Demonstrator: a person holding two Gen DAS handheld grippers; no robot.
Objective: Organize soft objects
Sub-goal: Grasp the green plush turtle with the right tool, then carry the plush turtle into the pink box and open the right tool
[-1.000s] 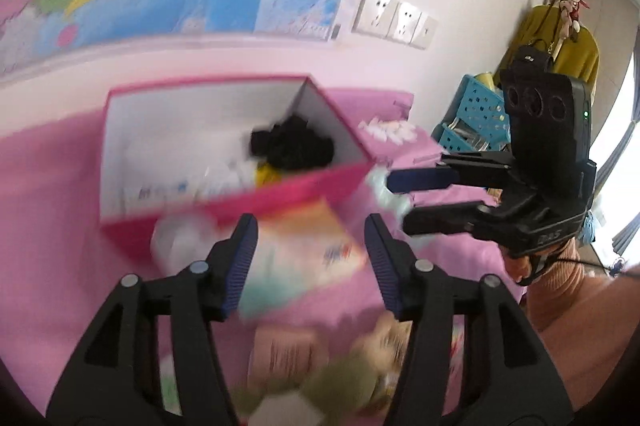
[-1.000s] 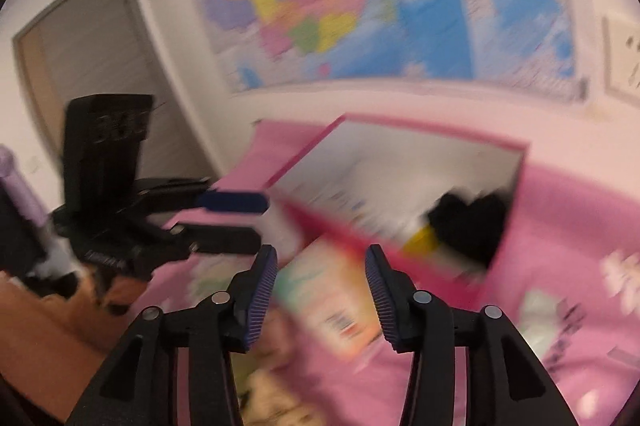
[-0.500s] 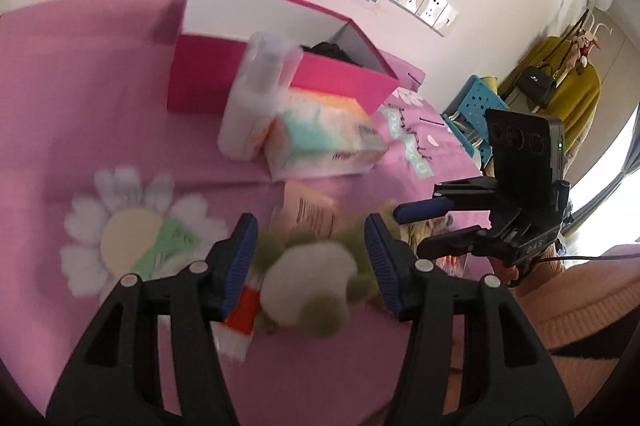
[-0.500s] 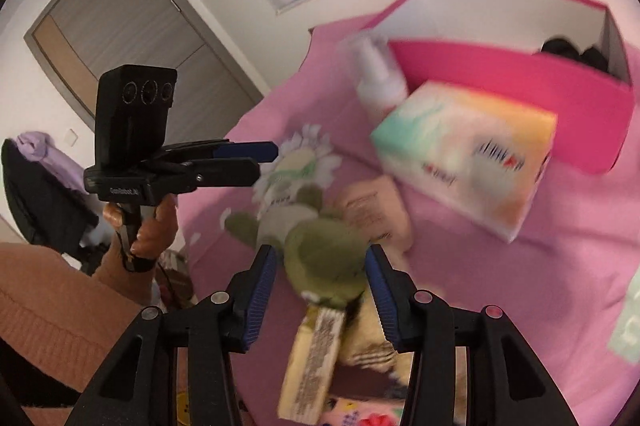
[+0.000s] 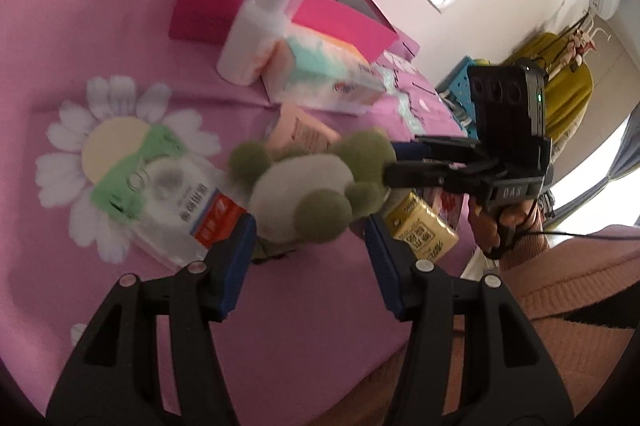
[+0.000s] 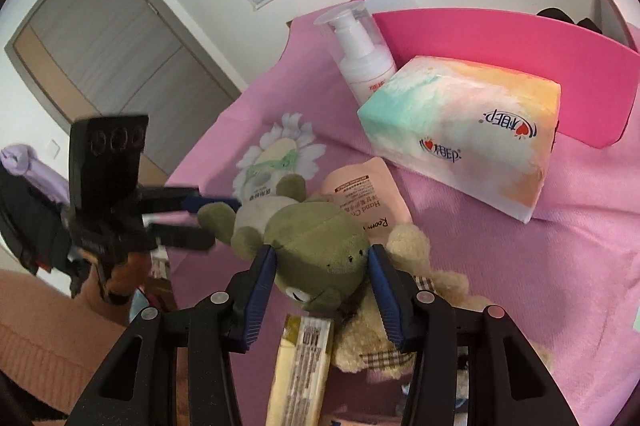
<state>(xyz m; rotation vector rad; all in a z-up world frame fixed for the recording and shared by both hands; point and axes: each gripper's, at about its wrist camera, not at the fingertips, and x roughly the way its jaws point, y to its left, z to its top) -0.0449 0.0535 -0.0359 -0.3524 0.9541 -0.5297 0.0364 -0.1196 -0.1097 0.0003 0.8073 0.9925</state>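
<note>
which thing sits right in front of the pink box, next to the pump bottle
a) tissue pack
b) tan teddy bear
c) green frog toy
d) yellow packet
a: the tissue pack lies against the pink box, beside the pump bottle; the toys lie nearer the claws.

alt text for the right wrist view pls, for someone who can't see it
The right gripper is open around the head of a green plush frog lying on a pink cloth, with a beige teddy bear beside it. Behind them are a tissue pack, a pump bottle and a pink box; the left gripper points in from the left.
</note>
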